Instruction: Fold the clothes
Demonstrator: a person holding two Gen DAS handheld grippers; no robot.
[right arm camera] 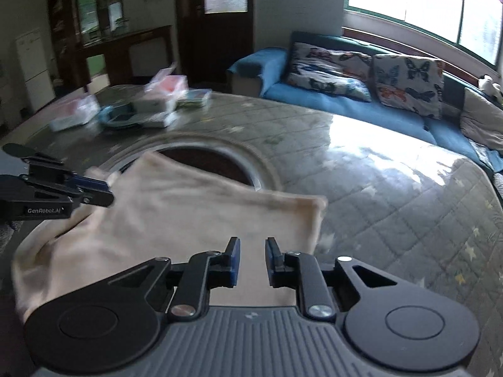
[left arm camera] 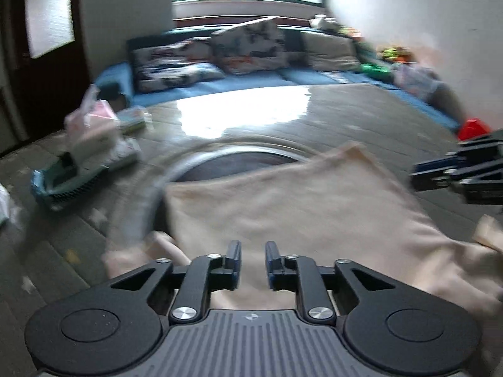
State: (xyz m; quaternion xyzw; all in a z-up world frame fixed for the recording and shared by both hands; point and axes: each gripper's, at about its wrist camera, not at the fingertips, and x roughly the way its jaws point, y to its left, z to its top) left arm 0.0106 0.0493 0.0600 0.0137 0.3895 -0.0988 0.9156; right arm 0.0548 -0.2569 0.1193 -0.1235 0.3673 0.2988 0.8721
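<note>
A cream garment (left arm camera: 298, 204) lies folded flat on the quilted table cover (left arm camera: 361, 116), its far edge over a round metal-rimmed recess (left arm camera: 245, 160). My left gripper (left arm camera: 253, 248) hovers over the garment's near edge; its jaws stand a little apart with nothing pinched between them. The right gripper (left arm camera: 418, 177) comes in from the right edge of this view. In the right wrist view my right gripper (right arm camera: 252, 245) is also slightly open over the garment (right arm camera: 195, 220), with only cloth below the gap. The left gripper (right arm camera: 100, 194) shows at the garment's left corner.
Boxes, a tissue pack and a teal basket (left arm camera: 63, 182) crowd the table's far left (right arm camera: 125, 116). A blue sofa with butterfly cushions (right arm camera: 361, 75) runs behind the table. A red object (left arm camera: 473, 127) sits at the table's right edge. Glare covers the table's middle.
</note>
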